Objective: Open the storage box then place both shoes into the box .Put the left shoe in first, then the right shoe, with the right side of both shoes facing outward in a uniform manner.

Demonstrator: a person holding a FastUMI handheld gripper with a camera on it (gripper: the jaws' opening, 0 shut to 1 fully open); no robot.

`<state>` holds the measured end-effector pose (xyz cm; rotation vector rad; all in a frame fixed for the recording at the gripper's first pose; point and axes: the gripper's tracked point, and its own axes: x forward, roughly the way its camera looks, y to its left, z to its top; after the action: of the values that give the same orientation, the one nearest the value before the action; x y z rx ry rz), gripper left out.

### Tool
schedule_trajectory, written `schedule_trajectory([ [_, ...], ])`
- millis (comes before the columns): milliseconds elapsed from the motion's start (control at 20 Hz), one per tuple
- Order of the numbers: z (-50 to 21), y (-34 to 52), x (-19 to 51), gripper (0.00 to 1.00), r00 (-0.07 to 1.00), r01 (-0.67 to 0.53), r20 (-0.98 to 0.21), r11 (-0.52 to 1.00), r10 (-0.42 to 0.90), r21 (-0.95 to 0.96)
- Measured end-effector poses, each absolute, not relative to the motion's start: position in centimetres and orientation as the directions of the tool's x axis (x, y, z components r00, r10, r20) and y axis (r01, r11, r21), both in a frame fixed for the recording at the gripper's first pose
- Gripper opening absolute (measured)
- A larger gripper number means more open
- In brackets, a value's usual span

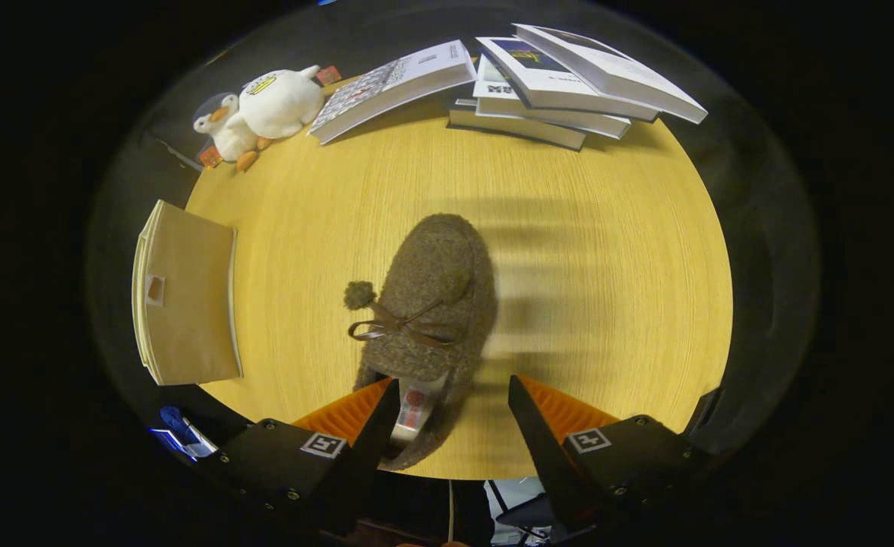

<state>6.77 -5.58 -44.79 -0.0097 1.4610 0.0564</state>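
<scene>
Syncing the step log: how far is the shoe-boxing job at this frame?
Done: nothing visibly. The tan storage box sits off beside the fingers, and whether it is open can't be told. In hand: the gripper is open, fingers straddling the heel end of a brown fuzzy shoe on the wooden table, not pressing it. One shoe is in view here. Left: grasp, place both shoes.

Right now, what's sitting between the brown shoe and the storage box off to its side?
Nothing. In the gripper view, only bare wooden table separates the shoe from the storage box. The open gripper straddles the shoe's heel.
</scene>
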Motion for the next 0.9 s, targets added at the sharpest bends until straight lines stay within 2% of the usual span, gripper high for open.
schedule_trajectory([
  [200, -46.6, -5.7, 7.3, 0.85, 0.099, 0.001, -0.994, 0.999, 0.052, 0.052],
  [250, -46.8, -4.8, 7.6, 0.73, 0.102, 0.007, -0.991, 0.996, 0.092, 0.093],
  [350, -47.5, -5.9, 7.5, 0.27, 0.099, -0.005, -0.994, 0.999, 0.034, 0.033],
  [400, -47.3, -5.5, 7.7, 0.13, 0.115, 0.005, -0.992, 0.999, 0.044, 0.045],
  [450, -47.5, -5.6, 7.5, 0.04, 0.117, -0.008, -0.992, 0.999, 0.038, 0.037],
  [700, -45.1, -4.0, 6.5, 0.04, 0.107, -0.011, -0.988, 0.994, 0.113, 0.112],
  [900, -41.5, -1.9, 6.7, 0.04, 0.14, -0.055, -0.98, 0.989, 0.144, 0.138],
])
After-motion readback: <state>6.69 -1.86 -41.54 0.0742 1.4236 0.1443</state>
